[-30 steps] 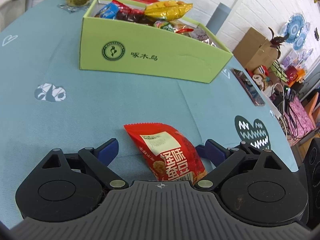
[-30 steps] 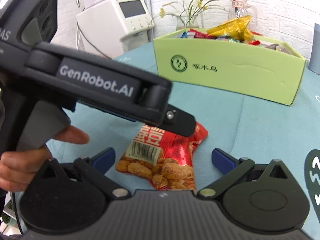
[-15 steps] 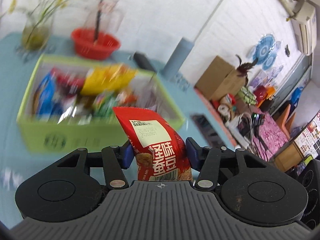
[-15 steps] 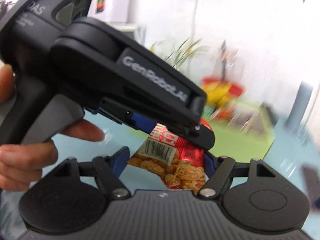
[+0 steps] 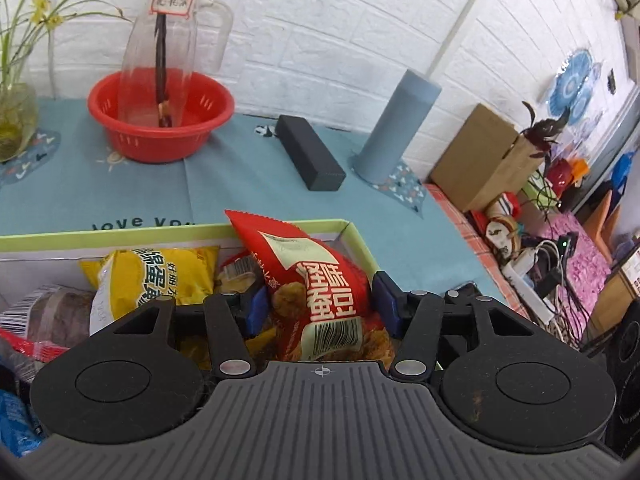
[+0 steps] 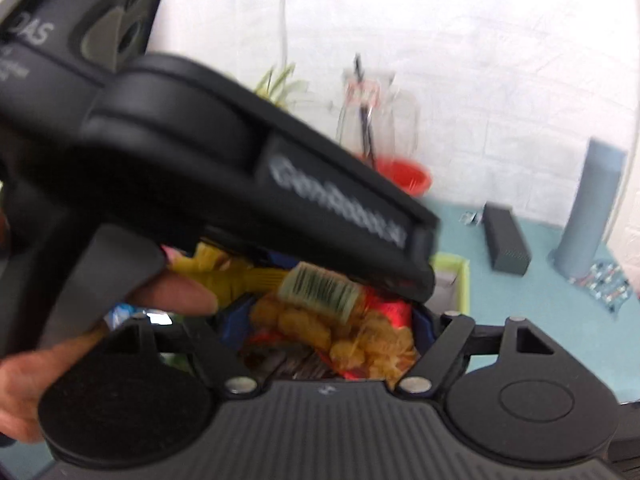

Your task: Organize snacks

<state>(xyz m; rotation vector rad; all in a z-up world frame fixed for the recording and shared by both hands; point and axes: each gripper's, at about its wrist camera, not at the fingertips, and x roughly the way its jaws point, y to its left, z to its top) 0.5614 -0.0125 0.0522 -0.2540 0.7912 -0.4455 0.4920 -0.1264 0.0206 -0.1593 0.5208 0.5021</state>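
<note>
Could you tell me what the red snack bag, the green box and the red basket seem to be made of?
Red snack bag: glossy plastic film, likely, with creases and sheen; held in the left claw.
Green box: apparently matte cardboard, with a thin folded rim and white inside.
Red basket: moulded plastic, smooth, slotted wall.

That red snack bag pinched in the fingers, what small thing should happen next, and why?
Probably open the left gripper and let go. The red snack bag already sits over the green box, among the yellow bag and other snacks, so releasing should drop it inside.
</note>
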